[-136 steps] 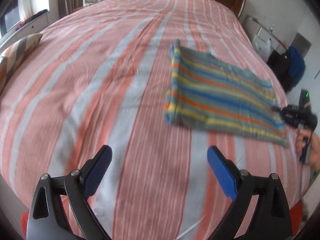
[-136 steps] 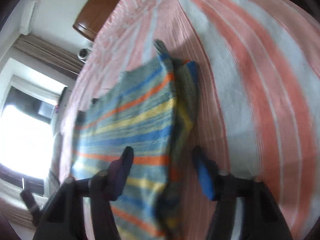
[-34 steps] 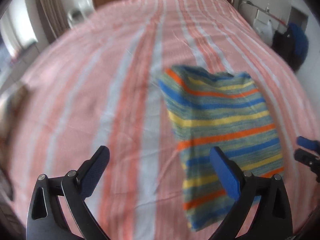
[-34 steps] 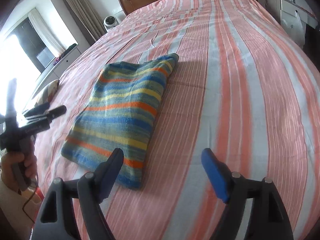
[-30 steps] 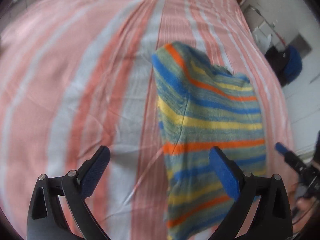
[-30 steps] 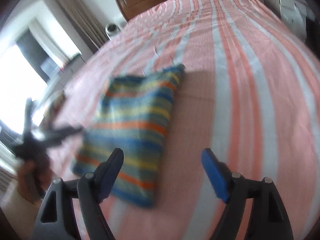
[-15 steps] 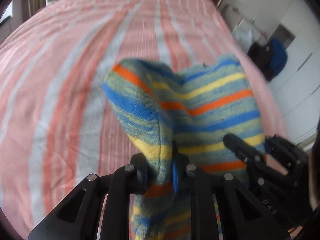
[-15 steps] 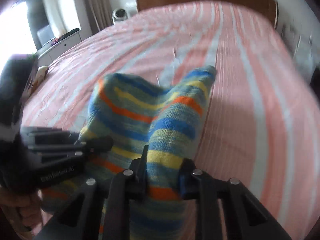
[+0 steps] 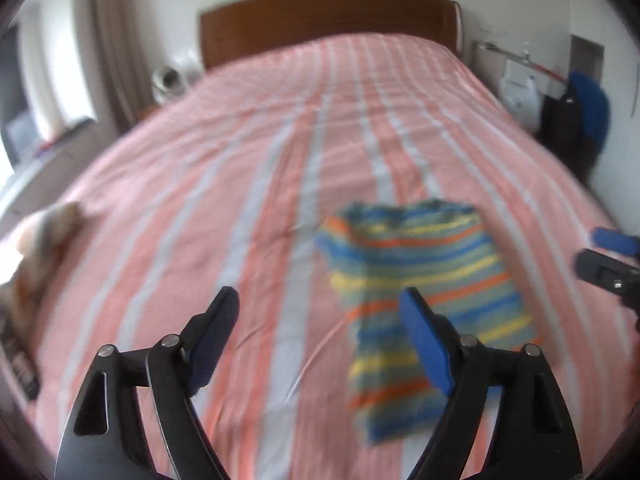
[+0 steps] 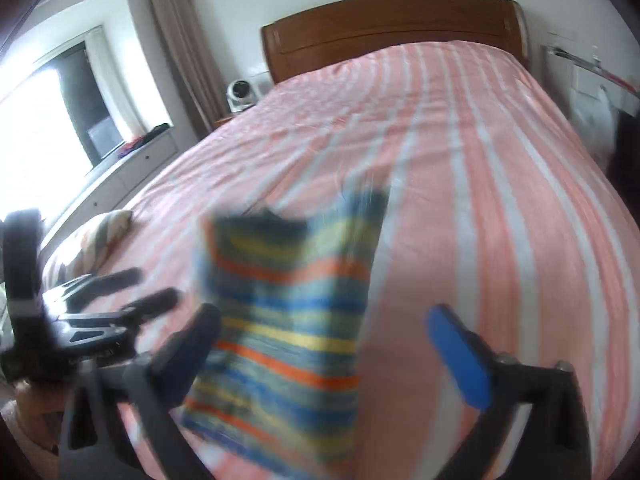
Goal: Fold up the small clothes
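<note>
A small knitted garment with blue, yellow, orange and green stripes (image 9: 424, 296) lies folded on the pink striped bed (image 9: 240, 168). It also shows in the right wrist view (image 10: 288, 320), blurred. My left gripper (image 9: 320, 336) is open and empty, pulled back above the garment's near left edge. My right gripper (image 10: 324, 352) is open and empty, over the garment's near right part. The right gripper's fingers show at the right edge of the left wrist view (image 9: 608, 264). The left gripper shows at the left of the right wrist view (image 10: 92, 312).
A wooden headboard (image 9: 328, 20) closes the far end of the bed. A striped pillow (image 10: 96, 240) lies at the bed's left side. A white fan (image 10: 240, 94) stands by the curtain. Dark bags (image 9: 580, 120) hang by the right wall.
Half a second ago both grippers were shut on the lifted garment's near corners. Now both are open and drawn back, and the garment lies flat in a shorter fold.
</note>
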